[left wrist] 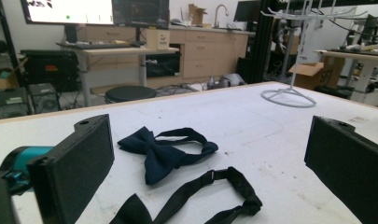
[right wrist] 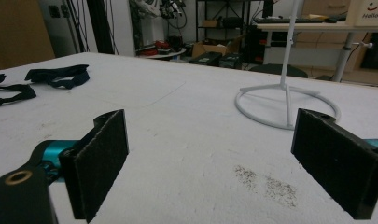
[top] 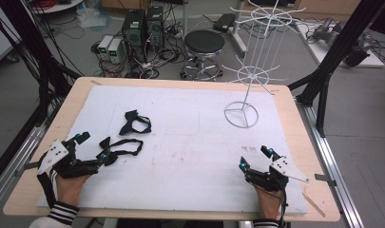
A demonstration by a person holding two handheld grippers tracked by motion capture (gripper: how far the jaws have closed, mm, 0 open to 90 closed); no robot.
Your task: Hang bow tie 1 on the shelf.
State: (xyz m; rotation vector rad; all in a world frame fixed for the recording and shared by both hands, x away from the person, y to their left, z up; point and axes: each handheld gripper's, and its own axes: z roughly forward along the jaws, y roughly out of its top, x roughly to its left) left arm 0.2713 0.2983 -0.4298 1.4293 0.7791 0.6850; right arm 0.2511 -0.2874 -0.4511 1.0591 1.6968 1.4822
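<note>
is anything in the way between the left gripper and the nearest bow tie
Nothing visible. The left gripper is open, and the near bow tie lies on bare white table right at its jaws. The second bow tie lies farther back, behind the near one, and the wire rack stands far off toward the table's right side.

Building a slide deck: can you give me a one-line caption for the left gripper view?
Open left gripper faces two dark bow ties on the white table, wire stand behind.

left gripper (top: 93, 147), right gripper (top: 255, 157) (jaws wide), 2 hands low
</note>
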